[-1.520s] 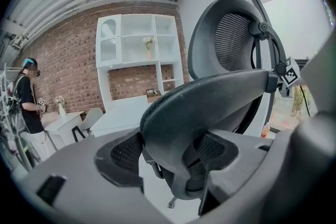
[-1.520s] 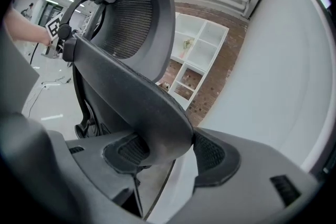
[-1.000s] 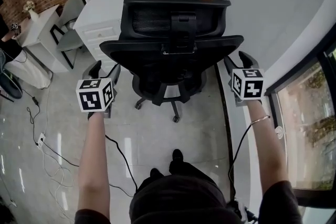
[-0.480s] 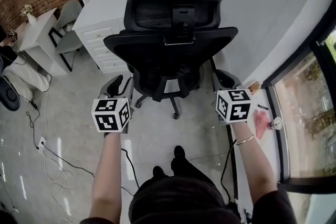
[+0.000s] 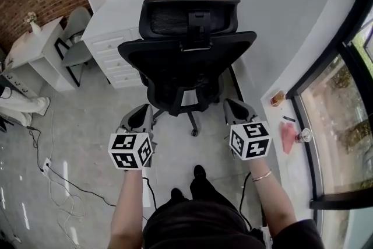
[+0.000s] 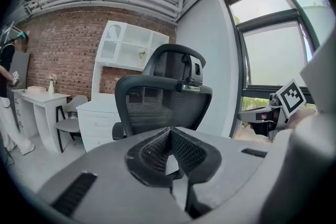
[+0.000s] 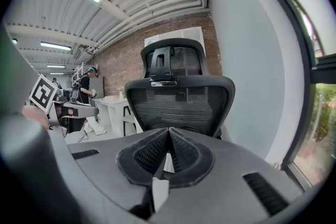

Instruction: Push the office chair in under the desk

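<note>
Drawn back from the office chair [image 5: 186, 61] within the last second, left gripper [image 5: 143, 114] and right gripper [image 5: 234, 108] snapped shut and empty, apart from its backrest. Parked against the white bench [image 5: 125, 9], backrest toward the person. Hemmed by wall [image 5: 274, 14] at right, grey chair [image 5: 74, 46] and floor cables [image 5: 58, 181] at left.

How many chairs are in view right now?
2: the black office chair at the white desk ahead, and a grey chair beside the smaller white table to its left. Others may sit out of view.
</note>
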### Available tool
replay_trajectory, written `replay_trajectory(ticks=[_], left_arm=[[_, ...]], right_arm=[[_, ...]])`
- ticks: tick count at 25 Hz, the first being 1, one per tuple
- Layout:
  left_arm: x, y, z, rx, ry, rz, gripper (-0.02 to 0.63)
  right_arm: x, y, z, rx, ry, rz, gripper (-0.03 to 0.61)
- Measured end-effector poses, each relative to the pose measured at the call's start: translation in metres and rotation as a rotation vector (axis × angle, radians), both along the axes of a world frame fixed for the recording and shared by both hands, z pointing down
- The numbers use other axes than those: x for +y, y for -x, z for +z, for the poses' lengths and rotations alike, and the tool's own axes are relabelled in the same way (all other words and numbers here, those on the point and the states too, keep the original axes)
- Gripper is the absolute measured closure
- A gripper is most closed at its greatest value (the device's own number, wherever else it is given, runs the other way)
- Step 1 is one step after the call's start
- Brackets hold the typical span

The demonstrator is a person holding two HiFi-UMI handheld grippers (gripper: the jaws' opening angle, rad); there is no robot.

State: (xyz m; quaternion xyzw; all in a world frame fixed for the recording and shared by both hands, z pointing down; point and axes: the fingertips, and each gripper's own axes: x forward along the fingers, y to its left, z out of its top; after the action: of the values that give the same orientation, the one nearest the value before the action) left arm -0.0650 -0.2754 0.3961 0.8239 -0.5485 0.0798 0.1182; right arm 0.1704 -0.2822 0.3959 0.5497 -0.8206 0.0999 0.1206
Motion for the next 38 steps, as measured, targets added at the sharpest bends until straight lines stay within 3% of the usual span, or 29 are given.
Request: replay_trajectory(ticks=[7,17,27,38], left_arm=[[0.039,-0.009,-0.015,0.003,-0.052,0.01,0.604],[0.074,-0.014,-0.025,0.005,-0.082,0.01,0.604],[0.084,-0.014,-0.033,0.02,-0.095,-0.011,0.604],[0.061,-0.016,-0.032,0.027,-0.095,-0.025,0.604]], right_arm=[[0.045,0.022,-0.016,-0.07,-0.052,-0.034,0.574],[0.082,0.03,-0.029,-0.052,-0.105,-0.049,0.575],[0.083,0.035,-0.038,-0.065,-0.124,-0.071,0.575],[0.059,0.033,-0.045,-0.068,-0.146,-0.085,0.574]])
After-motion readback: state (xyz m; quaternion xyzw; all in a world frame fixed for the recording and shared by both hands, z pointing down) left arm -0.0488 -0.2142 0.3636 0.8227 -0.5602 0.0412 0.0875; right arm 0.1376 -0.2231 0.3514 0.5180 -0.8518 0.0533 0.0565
